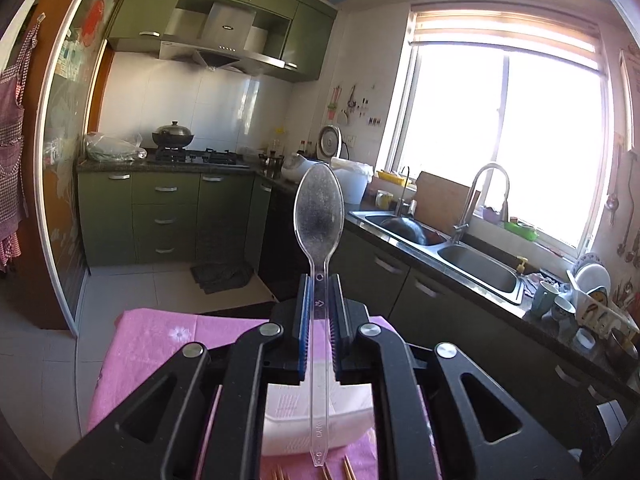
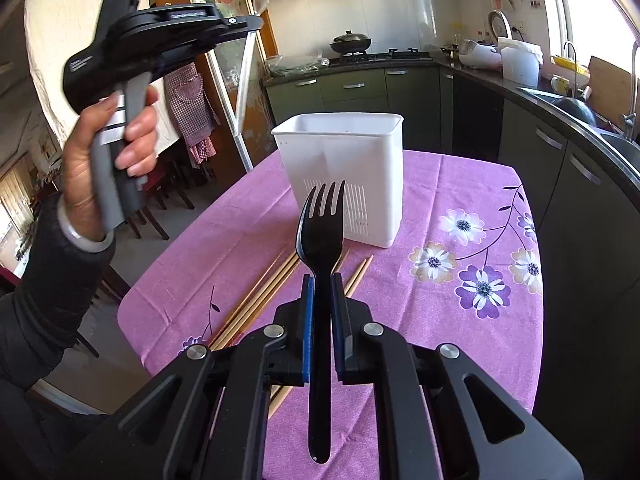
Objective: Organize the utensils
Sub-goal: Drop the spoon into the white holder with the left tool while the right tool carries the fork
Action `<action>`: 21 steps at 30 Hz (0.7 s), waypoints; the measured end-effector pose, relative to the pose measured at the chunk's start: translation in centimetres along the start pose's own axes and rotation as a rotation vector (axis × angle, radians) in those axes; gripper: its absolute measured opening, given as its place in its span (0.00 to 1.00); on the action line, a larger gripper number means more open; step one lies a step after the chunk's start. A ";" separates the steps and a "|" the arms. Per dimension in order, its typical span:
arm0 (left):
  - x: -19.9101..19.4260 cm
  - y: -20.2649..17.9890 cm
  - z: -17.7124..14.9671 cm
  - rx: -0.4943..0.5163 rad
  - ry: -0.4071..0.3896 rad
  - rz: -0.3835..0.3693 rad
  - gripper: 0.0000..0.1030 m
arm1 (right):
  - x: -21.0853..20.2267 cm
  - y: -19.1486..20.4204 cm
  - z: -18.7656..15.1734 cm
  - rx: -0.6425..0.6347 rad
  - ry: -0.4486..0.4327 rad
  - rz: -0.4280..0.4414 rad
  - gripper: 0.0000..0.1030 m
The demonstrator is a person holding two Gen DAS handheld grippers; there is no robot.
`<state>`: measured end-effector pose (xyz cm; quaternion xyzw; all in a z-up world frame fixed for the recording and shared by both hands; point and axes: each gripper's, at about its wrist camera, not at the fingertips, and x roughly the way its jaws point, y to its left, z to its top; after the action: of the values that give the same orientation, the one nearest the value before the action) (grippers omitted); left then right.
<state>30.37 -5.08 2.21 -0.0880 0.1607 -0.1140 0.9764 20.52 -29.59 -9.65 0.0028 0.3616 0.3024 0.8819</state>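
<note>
My left gripper (image 1: 320, 280) is shut on the handle of a clear plastic spoon (image 1: 319, 204), whose bowl points up and away above the table. Below it lies part of the white utensil holder (image 1: 288, 420). My right gripper (image 2: 320, 280) is shut on a black plastic fork (image 2: 322, 232), tines pointing toward the white utensil holder (image 2: 344, 160), which stands upright on the purple flowered tablecloth (image 2: 440, 300). Several wooden chopsticks (image 2: 260, 296) lie on the cloth in front of the holder. At the upper left of the right wrist view a hand holds the left gripper (image 2: 256, 20) raised, spoon tip showing.
Dark kitchen counter with a double sink (image 1: 460, 256) and tap runs along the right. Green cabinets and a stove with a wok (image 1: 173, 133) stand at the back. Cups and dishes (image 1: 560, 304) crowd the counter's near right end. Dining chairs (image 2: 160, 200) stand left of the table.
</note>
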 end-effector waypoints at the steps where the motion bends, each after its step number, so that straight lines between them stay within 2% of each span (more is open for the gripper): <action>1: 0.7 -0.1 0.2 0.003 -0.017 0.006 0.08 | -0.1 0.0 -0.1 0.004 -0.004 0.004 0.09; 4: 2.9 -0.3 0.1 0.040 -0.048 0.027 0.08 | -0.2 -0.2 -0.2 0.010 -0.017 0.010 0.09; 8: 5.2 -0.7 -0.9 0.087 -0.040 0.046 0.08 | -0.5 -0.6 0.1 0.015 -0.038 0.010 0.09; 13: 5.6 0.1 -2.8 0.075 0.002 0.044 0.08 | -0.5 -0.9 1.1 0.018 -0.051 0.009 0.09; 18: 5.4 1.1 -4.6 0.075 0.077 0.043 0.09 | 0.1 -1.0 3.3 0.008 -0.061 0.001 0.09; 21: 5.6 1.2 -5.7 0.090 0.135 0.041 0.17 | 0.2 -0.9 5.3 0.003 -0.086 -0.013 0.09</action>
<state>33.86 -6.07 -5.00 -0.0330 0.2229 -0.1065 0.9685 24.51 -29.14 -6.06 0.0148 0.3236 0.2958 0.8987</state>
